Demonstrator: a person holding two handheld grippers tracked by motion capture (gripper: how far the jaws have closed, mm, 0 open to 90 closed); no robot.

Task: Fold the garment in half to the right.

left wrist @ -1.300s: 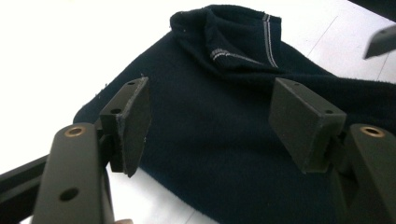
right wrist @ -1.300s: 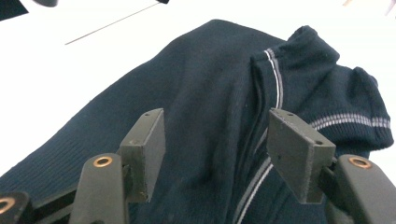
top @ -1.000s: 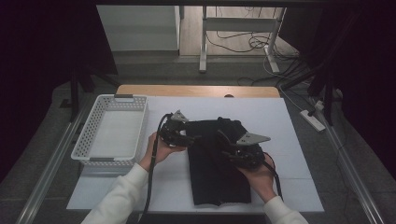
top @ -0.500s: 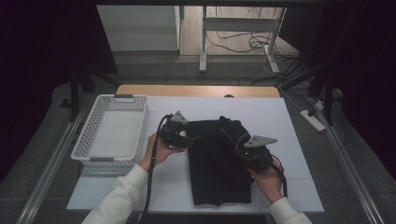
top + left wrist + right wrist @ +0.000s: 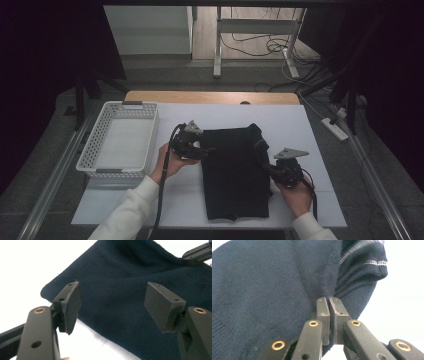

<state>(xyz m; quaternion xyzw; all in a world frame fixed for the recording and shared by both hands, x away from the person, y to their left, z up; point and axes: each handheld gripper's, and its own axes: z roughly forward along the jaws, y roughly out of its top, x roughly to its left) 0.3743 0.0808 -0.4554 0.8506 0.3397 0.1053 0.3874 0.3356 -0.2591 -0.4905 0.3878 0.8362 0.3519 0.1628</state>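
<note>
A dark navy knitted sweater (image 5: 235, 170) lies folded on the white table (image 5: 310, 125). Its striped cuff (image 5: 372, 263) shows in the right gripper view. My left gripper (image 5: 207, 150) hovers at the sweater's left edge. Its jaws stand wide apart over the cloth (image 5: 120, 277) with nothing between the pads, so this gripper (image 5: 112, 305) is open. My right gripper (image 5: 265, 169) sits at the sweater's right edge. In its own view this gripper (image 5: 329, 300) is shut on a pinched fold of the knit (image 5: 262, 285). One of its jaws also appears far off in the left gripper view.
A white plastic basket (image 5: 150, 135) stands at the table's left side, close to the left hand. A wooden strip (image 5: 210, 97) runs along the far edge. Table legs and cables lie on the floor beyond.
The right gripper has moved right and toward the near edge, and its jaws have closed on the sweater's fabric. The left gripper has stayed still.
</note>
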